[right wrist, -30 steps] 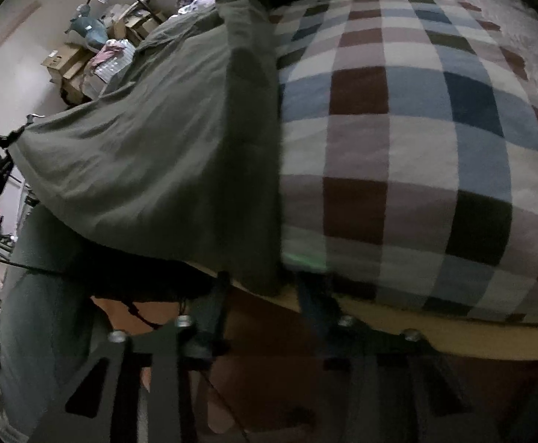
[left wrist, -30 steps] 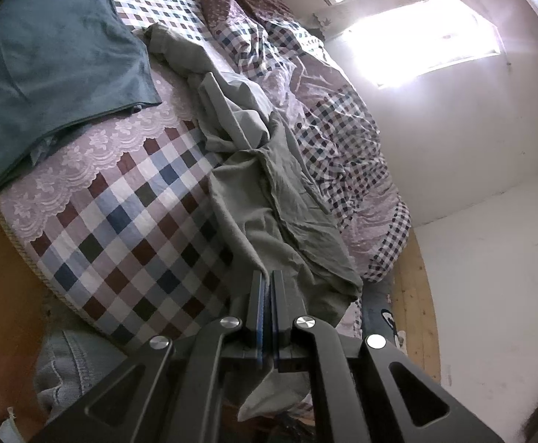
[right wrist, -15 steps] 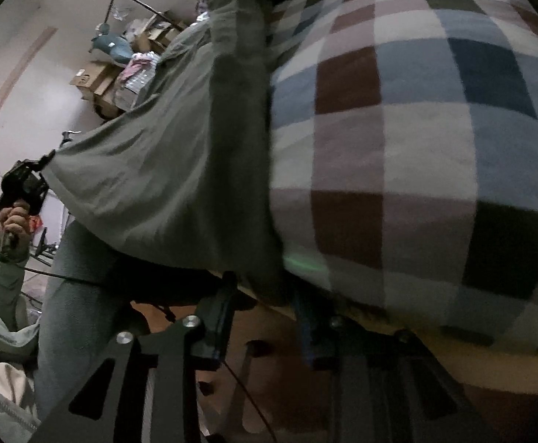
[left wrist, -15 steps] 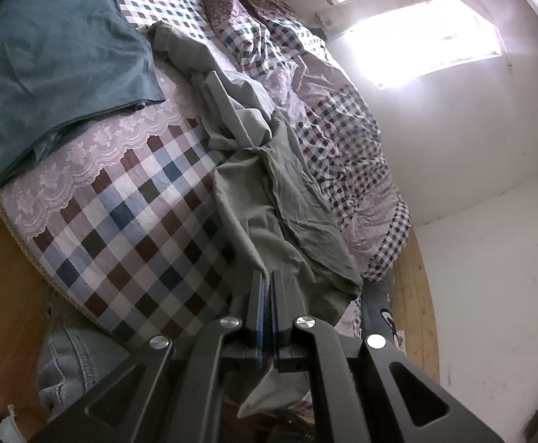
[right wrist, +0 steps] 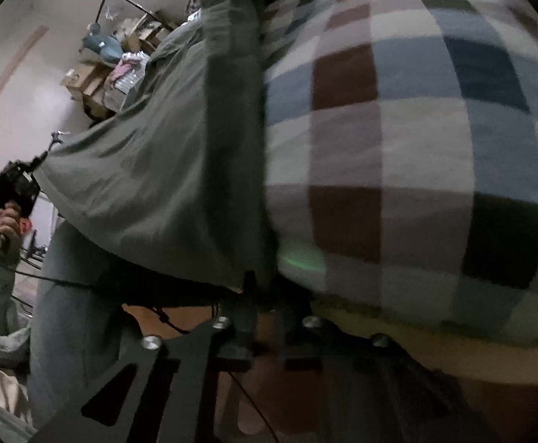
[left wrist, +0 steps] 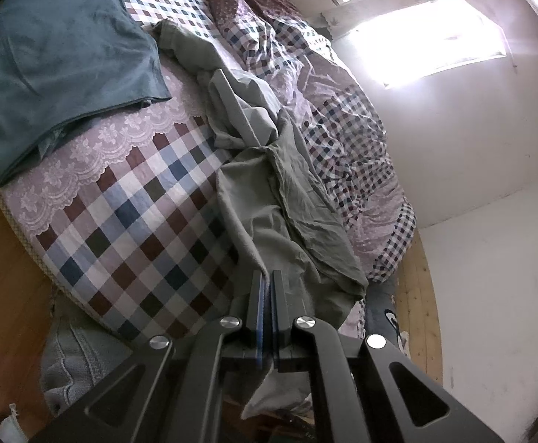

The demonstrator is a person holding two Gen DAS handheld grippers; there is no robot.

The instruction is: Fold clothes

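Note:
A long grey-green garment (left wrist: 269, 192) lies crumpled along the checked bed (left wrist: 128, 221), its near end hanging over the bed's edge. My left gripper (left wrist: 267, 288) is shut on that garment's near edge. In the right wrist view the same garment (right wrist: 151, 170) hangs stretched off the bed edge (right wrist: 398, 170). My right gripper (right wrist: 265, 288) is closed on its lower hem at the mattress edge. The left gripper (right wrist: 14, 188) shows far left in a hand, holding the garment's other corner.
A dark teal folded cloth (left wrist: 58, 66) lies at the bed's far left. A rumpled checked quilt (left wrist: 328, 110) runs along the right side. The person's jeans (right wrist: 69, 302) stand close by. Boxes and clutter (right wrist: 117, 70) line the far wall. Wood floor (left wrist: 416, 295) lies beside the bed.
The right gripper's jaws have closed onto the garment's hem and it moved closer to the bed edge. The left gripper has drawn back slightly, still holding the garment.

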